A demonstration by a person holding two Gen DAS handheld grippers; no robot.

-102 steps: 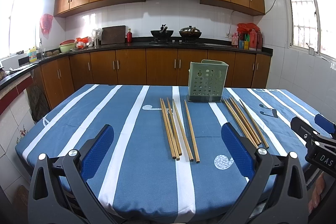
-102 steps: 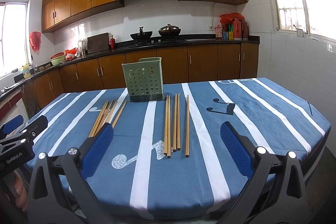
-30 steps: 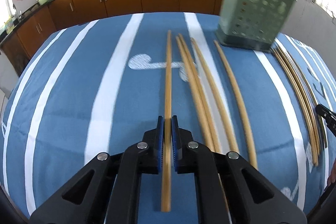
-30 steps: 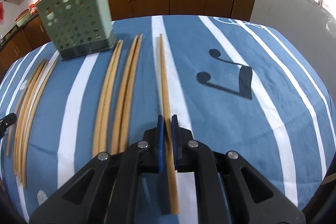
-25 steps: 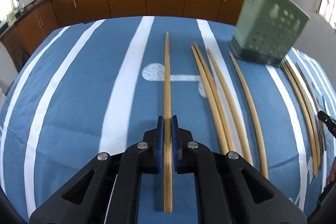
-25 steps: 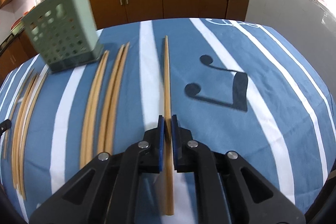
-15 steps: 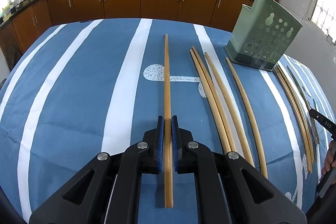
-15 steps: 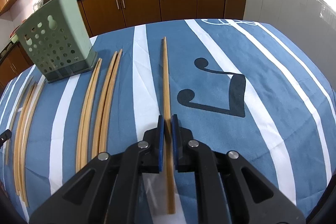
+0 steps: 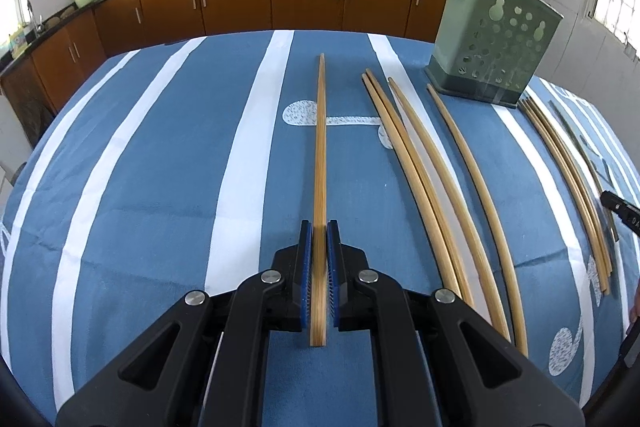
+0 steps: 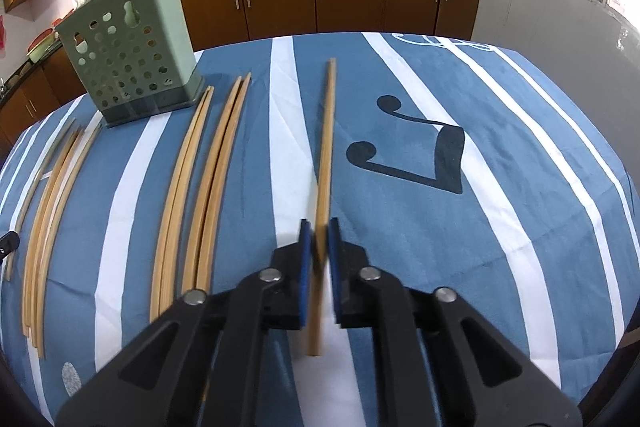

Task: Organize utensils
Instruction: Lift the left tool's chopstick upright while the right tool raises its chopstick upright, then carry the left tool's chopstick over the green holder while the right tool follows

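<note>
The left tool (image 9: 319, 227) is clamped on one chopstick (image 9: 320, 147), and the right tool (image 10: 317, 227) is clamped on another chopstick (image 10: 326, 147). Both sticks point toward the worktop's (image 9: 160, 167) far edge, where the green holder (image 9: 492, 39) stands, with loose chopsticks (image 9: 420, 167) lying nearby.

Each black gripper (image 9: 319, 233) has blue ribbed pads (image 9: 305, 267) and silver screws.

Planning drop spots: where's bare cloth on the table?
Free: left of the left gripper's chopstick, and right of the right gripper's chopstick, around the music note. Crowded: loose chopsticks in front of the green holder.
</note>
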